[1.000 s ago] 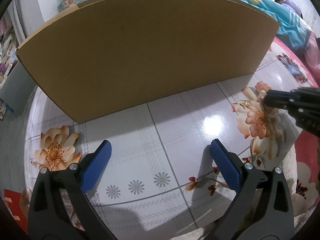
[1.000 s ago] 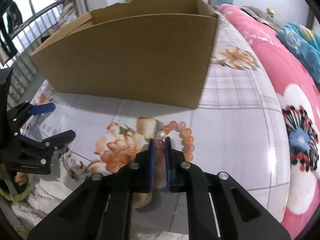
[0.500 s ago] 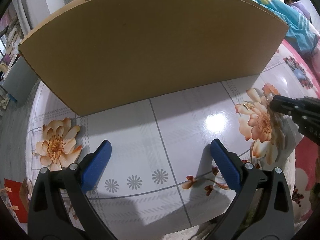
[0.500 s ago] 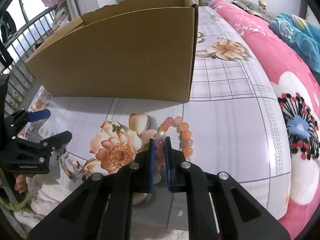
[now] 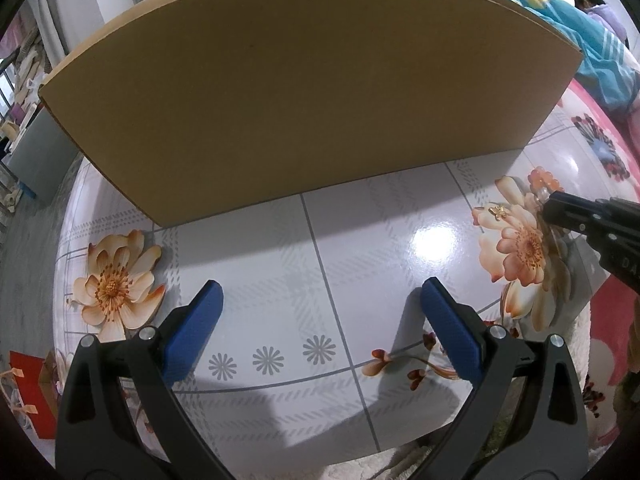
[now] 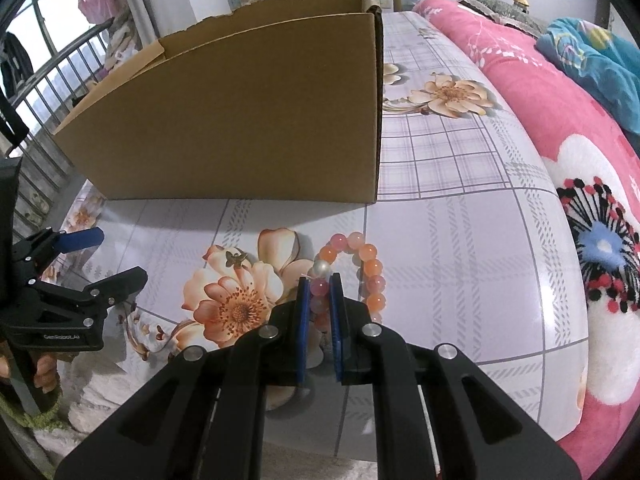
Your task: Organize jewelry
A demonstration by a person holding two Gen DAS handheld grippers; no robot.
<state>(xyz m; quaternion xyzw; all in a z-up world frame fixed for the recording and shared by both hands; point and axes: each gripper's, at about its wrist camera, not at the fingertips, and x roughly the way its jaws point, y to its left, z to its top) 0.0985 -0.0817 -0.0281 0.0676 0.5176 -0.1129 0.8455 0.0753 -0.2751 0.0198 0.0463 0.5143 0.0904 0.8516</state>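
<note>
A bracelet of pink and orange beads (image 6: 366, 258) with one pearl-white bead lies on the glossy floral table. My right gripper (image 6: 319, 286) is shut on its near side, blue pads pressing a pink bead. In the left wrist view the bracelet (image 5: 541, 179) peeks out behind that gripper's black tip. A small gold butterfly piece (image 6: 236, 258) rests on the printed flower left of the bracelet, seen too as the gold piece (image 5: 497, 212). My left gripper (image 5: 320, 308) hovers open over bare table, nothing between its fingers. A tall cardboard box (image 6: 240, 120) stands just behind, open at the top.
A pink flowered blanket (image 6: 580, 168) runs along the table's right side, with a blue cloth (image 6: 592, 64) beyond. A white fluffy cloth lies at the table's near edge. A person's hand (image 6: 40, 372) holds the left gripper. A red bag (image 5: 28, 384) sits below left.
The right gripper has kept its hold on the bracelet and shifted slightly, so the box looks a little further left. The left gripper has stayed open and nearly still.
</note>
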